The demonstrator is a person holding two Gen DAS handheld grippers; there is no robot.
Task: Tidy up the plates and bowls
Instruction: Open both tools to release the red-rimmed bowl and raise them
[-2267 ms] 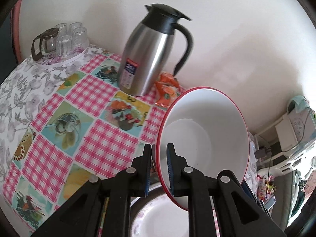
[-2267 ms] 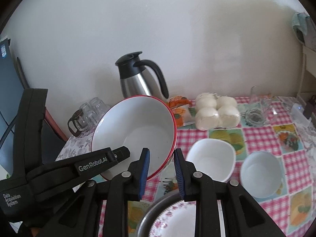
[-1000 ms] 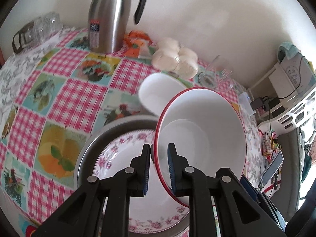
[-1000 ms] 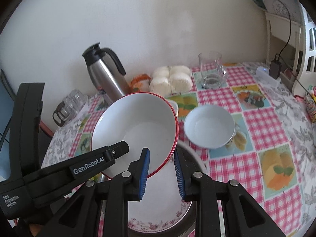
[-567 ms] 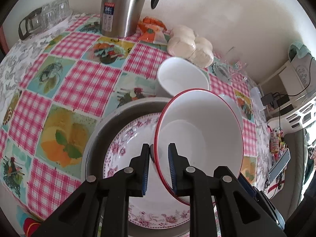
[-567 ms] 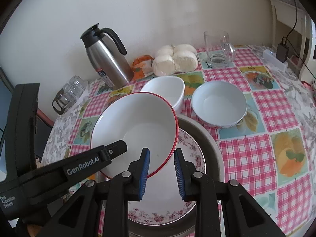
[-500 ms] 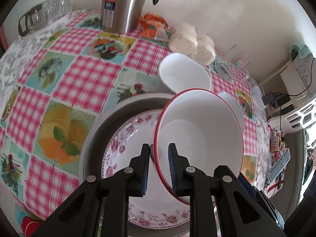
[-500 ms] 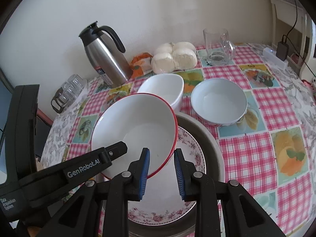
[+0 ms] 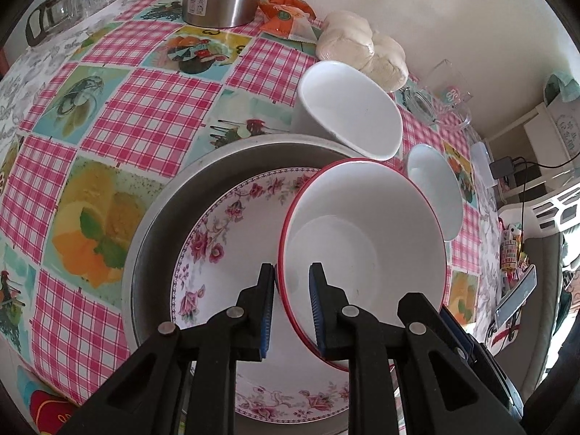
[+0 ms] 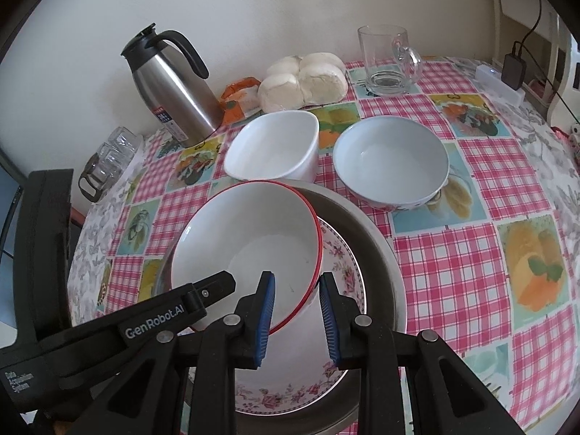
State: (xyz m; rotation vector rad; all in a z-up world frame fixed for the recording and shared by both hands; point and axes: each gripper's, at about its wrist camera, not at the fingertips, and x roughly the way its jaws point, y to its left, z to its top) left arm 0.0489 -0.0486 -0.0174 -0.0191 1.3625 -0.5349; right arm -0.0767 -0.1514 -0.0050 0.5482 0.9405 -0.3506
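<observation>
A white bowl with a red rim [image 9: 362, 246] [image 10: 246, 250] hangs tilted just over a floral plate [image 9: 224, 239] [image 10: 340, 264]. The plate lies in a grey metal basin [image 9: 163, 217] [image 10: 377, 250]. My left gripper [image 9: 290, 301] is shut on the bowl's near rim, one pad inside and one outside. My right gripper [image 10: 297, 308] is shut on the rim at another spot. In the right wrist view the left gripper [image 10: 217, 286] reaches the rim from the left. I cannot tell whether the bowl touches the plate.
A white squarish bowl [image 10: 272, 152] and a pale blue bowl [image 10: 391, 159] stand just behind the basin. Farther back are a steel jug [image 10: 174, 83], an orange packet [image 10: 239, 98], wrapped buns [image 10: 304, 79] and a glass mug [image 10: 388, 58]. Small glasses [image 10: 112, 156] sit at the left edge.
Both grippers have come down with the bowl, from above the table to low over the floral plate. The grips on the rim look the same.
</observation>
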